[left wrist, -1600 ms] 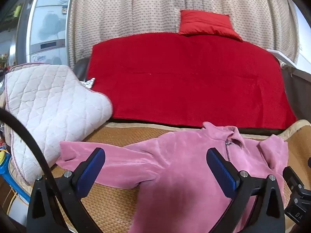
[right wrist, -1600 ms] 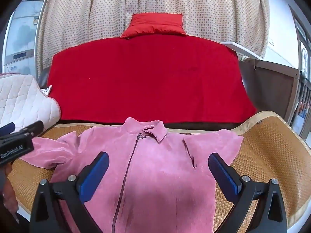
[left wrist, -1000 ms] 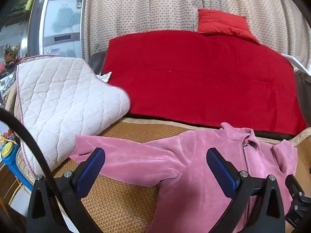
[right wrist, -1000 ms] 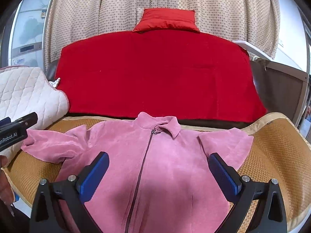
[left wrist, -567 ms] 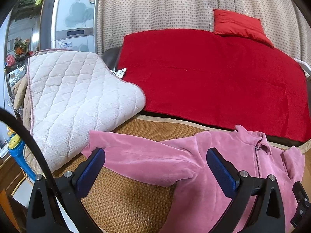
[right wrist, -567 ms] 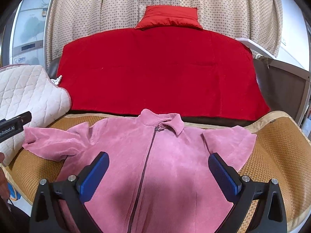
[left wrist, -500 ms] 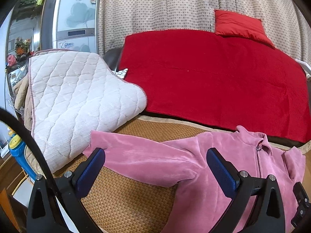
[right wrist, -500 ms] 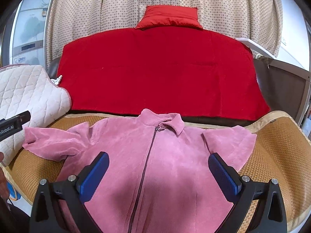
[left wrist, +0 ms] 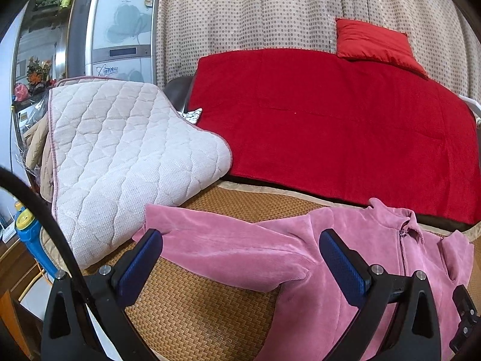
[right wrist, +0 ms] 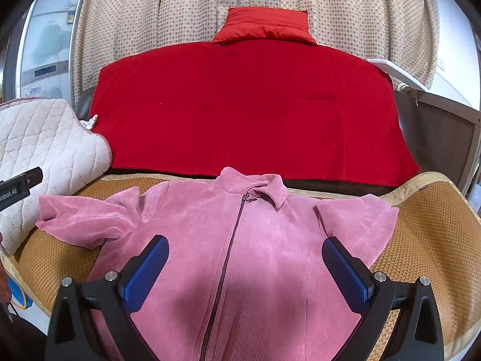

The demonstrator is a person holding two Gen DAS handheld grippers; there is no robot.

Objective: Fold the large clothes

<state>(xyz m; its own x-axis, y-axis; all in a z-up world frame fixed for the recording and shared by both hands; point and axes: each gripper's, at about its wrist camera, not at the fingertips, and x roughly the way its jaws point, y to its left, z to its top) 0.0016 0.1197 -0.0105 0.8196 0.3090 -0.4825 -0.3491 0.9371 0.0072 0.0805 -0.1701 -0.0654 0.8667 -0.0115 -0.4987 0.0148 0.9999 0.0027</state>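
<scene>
The left tongs (right wrist: 18, 188) show white letters, "obot.AI", at the picture's edge. The start is cut off.

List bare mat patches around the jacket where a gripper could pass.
Bare woven mat shows below the jacket's long sleeve, in front of the quilted pad. Another patch lies right of the short folded sleeve. The middle is crowded: the pink jacket covers it.
</scene>
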